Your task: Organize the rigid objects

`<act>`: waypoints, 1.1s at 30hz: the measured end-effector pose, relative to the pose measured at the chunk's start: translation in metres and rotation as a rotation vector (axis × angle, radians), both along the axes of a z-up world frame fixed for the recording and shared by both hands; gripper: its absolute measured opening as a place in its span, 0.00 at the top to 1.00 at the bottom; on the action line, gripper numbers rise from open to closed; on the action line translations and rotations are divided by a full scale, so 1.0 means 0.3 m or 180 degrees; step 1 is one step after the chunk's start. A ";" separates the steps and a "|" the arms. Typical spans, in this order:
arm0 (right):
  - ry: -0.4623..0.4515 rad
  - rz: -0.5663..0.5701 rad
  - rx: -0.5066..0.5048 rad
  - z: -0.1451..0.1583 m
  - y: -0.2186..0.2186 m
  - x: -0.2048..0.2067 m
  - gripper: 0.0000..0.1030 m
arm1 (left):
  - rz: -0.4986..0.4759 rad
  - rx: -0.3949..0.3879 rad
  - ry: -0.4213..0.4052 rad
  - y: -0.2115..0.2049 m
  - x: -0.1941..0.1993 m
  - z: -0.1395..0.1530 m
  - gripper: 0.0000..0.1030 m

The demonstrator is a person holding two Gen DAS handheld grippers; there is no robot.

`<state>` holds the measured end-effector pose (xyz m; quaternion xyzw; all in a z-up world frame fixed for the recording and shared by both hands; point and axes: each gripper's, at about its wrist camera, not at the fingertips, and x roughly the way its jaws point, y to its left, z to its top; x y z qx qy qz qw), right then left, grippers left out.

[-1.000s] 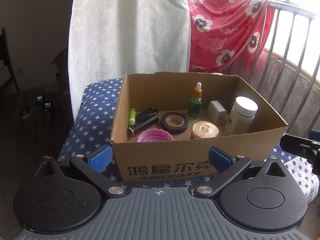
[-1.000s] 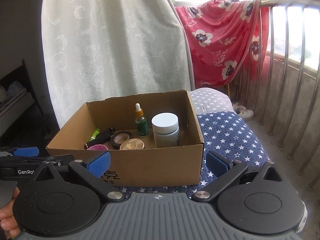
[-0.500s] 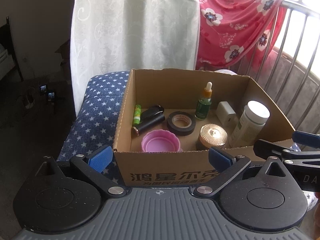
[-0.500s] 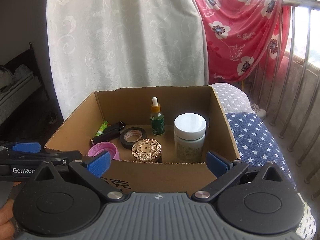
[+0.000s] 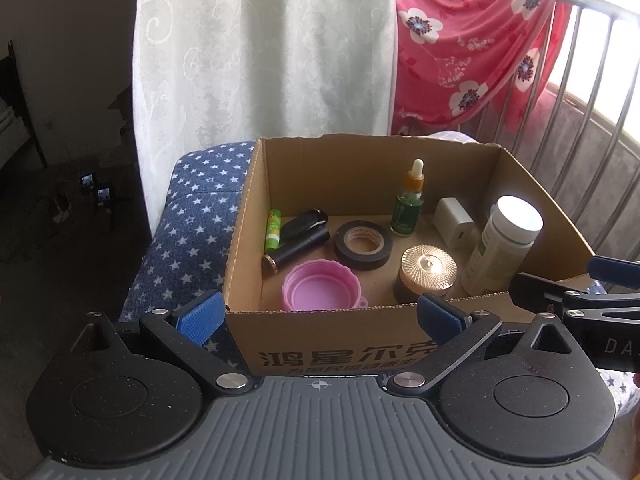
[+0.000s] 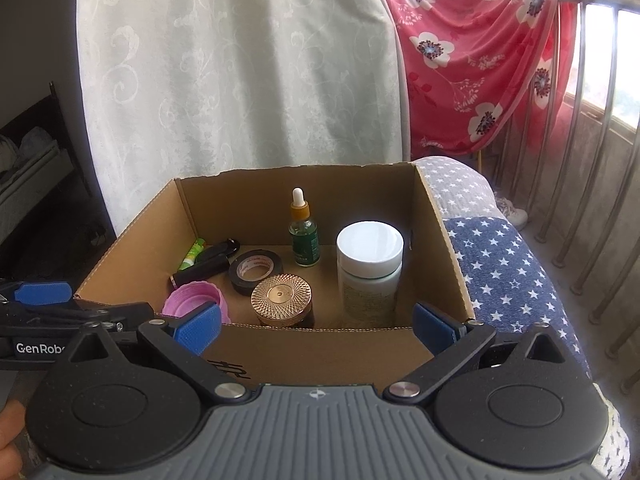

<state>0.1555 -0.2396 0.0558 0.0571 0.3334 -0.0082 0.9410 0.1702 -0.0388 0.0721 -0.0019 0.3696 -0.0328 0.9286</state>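
An open cardboard box (image 5: 320, 344) (image 6: 328, 348) holds a pink lid (image 5: 322, 286), a black tape roll (image 5: 363, 245), a gold-lidded jar (image 5: 427, 274), a white-capped bottle (image 5: 502, 250) (image 6: 369, 268), a green dropper bottle (image 5: 409, 204) (image 6: 304, 236), a white charger (image 5: 454, 222), a black flashlight (image 5: 298, 250) and a green stick (image 5: 273, 230). My left gripper (image 5: 320, 314) is open and empty at the box's near wall. My right gripper (image 6: 316, 326) is open and empty, just above the near rim.
The box sits on a blue star-patterned cushion (image 5: 192, 232) (image 6: 504, 264). A white curtain (image 5: 260, 48) hangs behind it. A red floral cloth (image 5: 472, 40) drapes over a metal railing (image 6: 600, 120) at the right.
Both grippers have moved up and closer to the box, so I look further down into it. The objects in the box have not moved.
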 end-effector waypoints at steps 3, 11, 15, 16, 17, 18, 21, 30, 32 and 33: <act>0.0015 0.0000 -0.0013 0.000 -0.004 0.000 0.00 | -0.0003 0.0001 -0.0012 -0.001 -0.002 0.004 0.00; 0.0037 0.0000 -0.0001 -0.003 -0.010 -0.001 0.00 | 0.0005 0.0016 -0.0009 -0.001 -0.006 0.010 0.00; 0.0056 0.0000 -0.0012 -0.004 -0.008 0.000 0.00 | 0.0019 0.0023 0.0014 -0.001 -0.004 0.008 0.00; 0.0062 0.0000 -0.0015 -0.005 -0.008 0.001 0.00 | 0.0022 0.0026 0.0022 -0.001 -0.004 0.007 0.00; 0.0067 -0.0001 -0.0016 -0.006 -0.008 0.001 0.00 | 0.0024 0.0031 0.0027 -0.002 -0.004 0.006 0.00; 0.0071 -0.0002 -0.0015 -0.008 -0.007 0.001 0.00 | 0.0024 0.0033 0.0029 -0.002 -0.003 0.006 0.01; 0.0081 -0.0004 -0.0005 -0.010 -0.011 0.001 0.00 | 0.0026 0.0035 0.0037 -0.004 -0.003 0.007 0.01; 0.0106 -0.0008 0.0020 -0.014 -0.014 0.003 0.00 | 0.0023 0.0045 0.0057 -0.009 -0.002 0.003 0.01; 0.0108 -0.0014 0.0014 -0.015 -0.014 0.002 0.00 | 0.0021 0.0046 0.0064 -0.009 -0.001 0.002 0.02; 0.0109 -0.0015 0.0015 -0.016 -0.014 0.001 0.00 | 0.0020 0.0046 0.0065 -0.009 -0.002 0.001 0.02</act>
